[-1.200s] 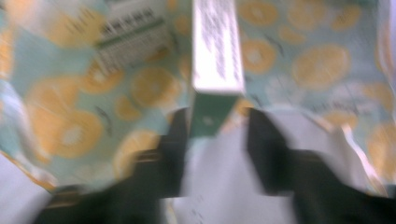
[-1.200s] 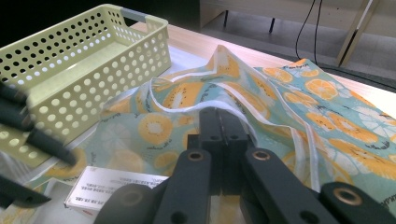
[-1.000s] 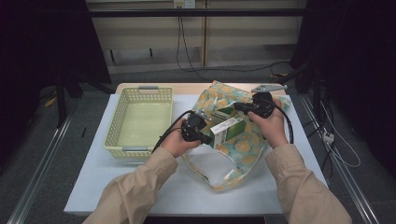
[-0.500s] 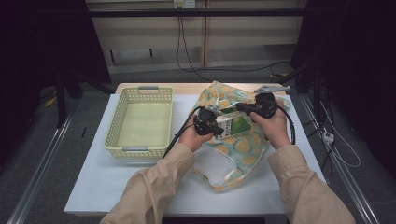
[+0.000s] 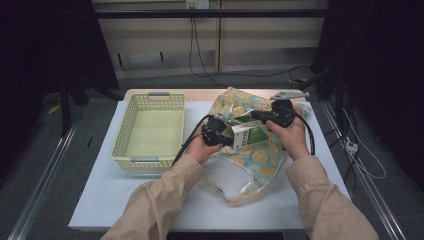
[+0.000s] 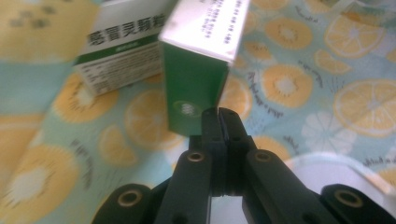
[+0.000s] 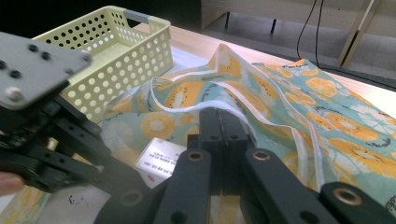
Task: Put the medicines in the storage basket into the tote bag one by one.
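Green-and-white carton (image 6: 194, 70): light, stiff, crushable card, best pinched across its narrow faces; stands just beyond left gripper (image 6: 219, 113), jaws closed, empty; right gripper (image 7: 223, 116) closed on bag cloth (image 7: 299, 107).

Right ahead of the left gripper (image 6: 219, 116) a green box (image 6: 194, 88) stands across the way, its lower corner just off the closed tips, with a second white and green box (image 6: 123, 51) lying behind it to the left; to the right of those tips only flat fruit-print cloth (image 6: 299, 84) spreads, an open lane. In front of the right gripper (image 7: 223, 122) a raised fold of that cloth blocks the straight line, the left gripper's body crowds its near left side, and the yellow basket (image 7: 116, 51) walls off the far left beyond it.
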The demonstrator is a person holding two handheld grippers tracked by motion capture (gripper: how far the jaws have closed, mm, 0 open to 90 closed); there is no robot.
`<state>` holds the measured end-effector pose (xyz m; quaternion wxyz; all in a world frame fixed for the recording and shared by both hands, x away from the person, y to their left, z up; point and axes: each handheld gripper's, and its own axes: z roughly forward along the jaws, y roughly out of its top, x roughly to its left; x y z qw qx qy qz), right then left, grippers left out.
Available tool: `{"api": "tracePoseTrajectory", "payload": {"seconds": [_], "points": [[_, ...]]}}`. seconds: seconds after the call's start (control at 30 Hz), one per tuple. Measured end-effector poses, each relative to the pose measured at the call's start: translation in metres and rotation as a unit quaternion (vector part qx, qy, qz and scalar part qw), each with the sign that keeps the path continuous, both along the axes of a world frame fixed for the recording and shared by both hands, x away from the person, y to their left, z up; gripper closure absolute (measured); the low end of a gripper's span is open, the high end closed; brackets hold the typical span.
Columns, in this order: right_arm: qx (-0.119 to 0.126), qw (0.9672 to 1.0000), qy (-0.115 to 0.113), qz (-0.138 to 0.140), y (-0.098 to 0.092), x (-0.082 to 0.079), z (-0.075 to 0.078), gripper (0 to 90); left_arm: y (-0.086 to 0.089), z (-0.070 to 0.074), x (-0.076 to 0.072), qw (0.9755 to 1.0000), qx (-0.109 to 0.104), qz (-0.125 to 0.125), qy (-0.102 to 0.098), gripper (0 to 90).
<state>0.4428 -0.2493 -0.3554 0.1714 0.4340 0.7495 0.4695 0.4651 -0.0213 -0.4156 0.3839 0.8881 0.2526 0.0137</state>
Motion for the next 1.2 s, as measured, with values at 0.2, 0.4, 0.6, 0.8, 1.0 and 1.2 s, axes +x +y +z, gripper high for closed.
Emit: {"api": "tracePoseTrajectory", "payload": {"seconds": [0.2,0.4,0.6,0.8,1.0,1.2], "points": [[0.0,1.0,-0.002,-0.004,-0.007,-0.002,0.002,90.0,-0.019,-0.004,0.01,0.9996,-0.023,0.013,-0.005,90.0],[0.002,1.0,-0.001,-0.009,-0.013,-0.003,0.003,90.0,-0.041,-0.005,0.018,0.9986,-0.046,0.024,-0.014,90.0],[0.002,1.0,0.002,-0.007,-0.011,-0.004,0.0,90.0,-0.046,-0.008,0.021,0.9975,-0.061,0.033,-0.011,90.0],[0.001,1.0,0.005,-0.005,-0.008,-0.003,0.0,90.0,-0.03,0.006,0.008,0.9987,-0.049,0.011,-0.003,71.9],[-0.001,1.0,0.006,0.004,-0.002,-0.005,-0.006,90.0,0.001,0.015,-0.014,0.9998,-0.015,0.008,-0.007,41.1],[-0.003,0.9999,0.013,0.007,0.002,-0.007,-0.014,90.0,0.027,0.01,-0.027,0.9997,0.017,0.017,-0.009,27.8]]}}
